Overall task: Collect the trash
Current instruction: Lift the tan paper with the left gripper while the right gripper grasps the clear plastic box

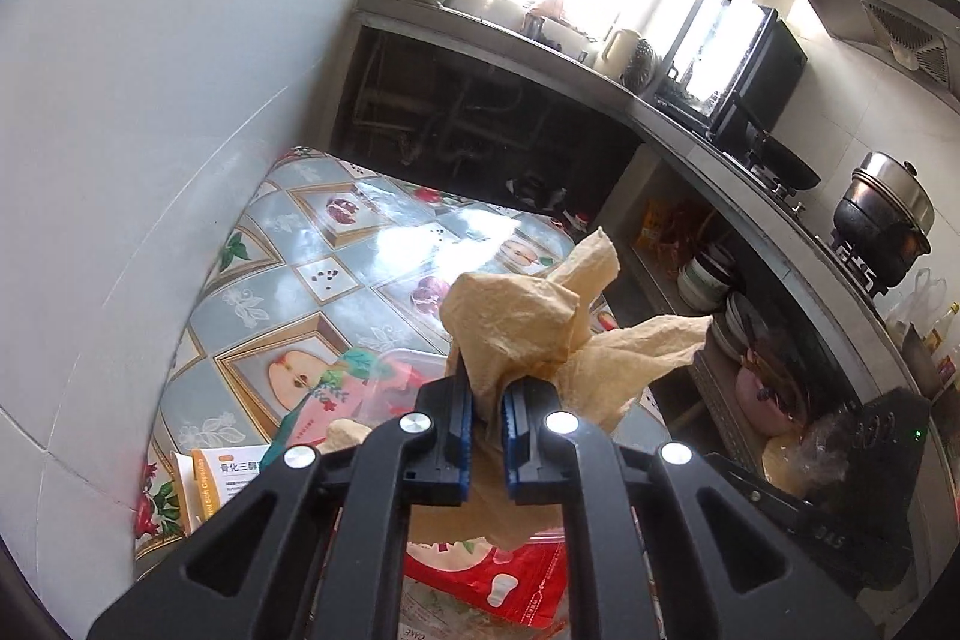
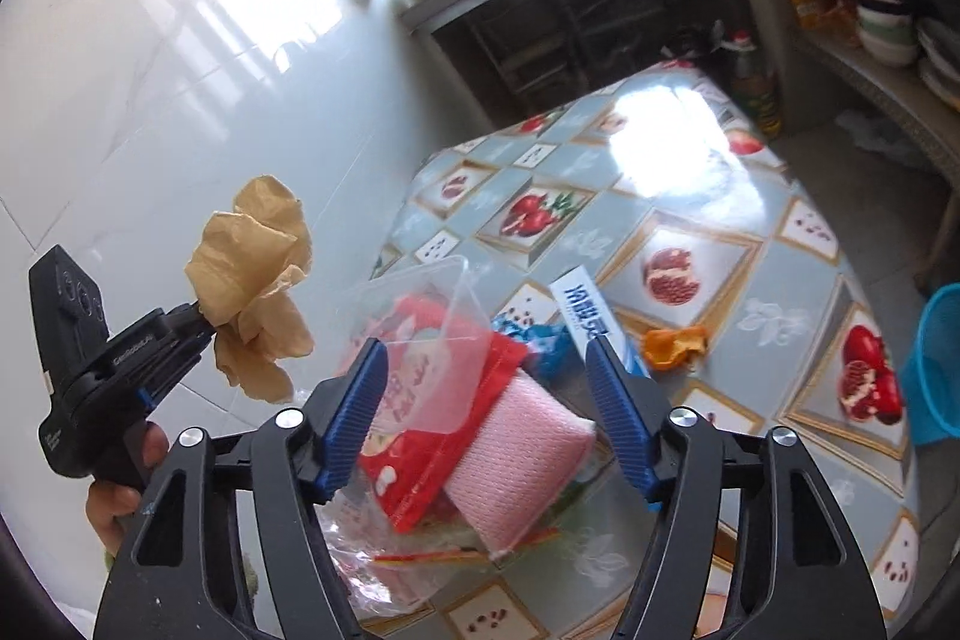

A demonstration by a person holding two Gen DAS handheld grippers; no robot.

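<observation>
The left claw [image 1: 489, 427] is clamped shut on a crumpled tan paper [image 1: 540, 328], which sticks out past its blue pads [image 1: 461, 418] and hangs below them too. In the right wrist view that claw [image 2: 201, 325] is held up off the surface [image 2: 708, 220] by a hand [image 2: 129, 490], well left of the right claw, the paper [image 2: 255, 292] bunched at its tip against the white wall.

The right claw [image 2: 486, 400] stands open, nothing pressed by its pads [image 2: 360, 400]. Between and just beyond its fingers lies a heap of trash: a clear plastic tray [image 2: 432, 304], a red packet [image 2: 432, 400] and a pink sponge [image 2: 516, 460] in a clear wrapper. Ahead of its right finger lie a white-and-blue box [image 2: 585, 307] and a blue wrapper [image 2: 540, 340], and further right a piece of orange peel [image 2: 675, 346]. A blue bin [image 2: 936, 364] stands on the floor at the far right, beyond the surface's edge.

Below the left claw a white-and-orange box [image 1: 207, 484] lies to the left on the fruit-patterned cloth.
</observation>
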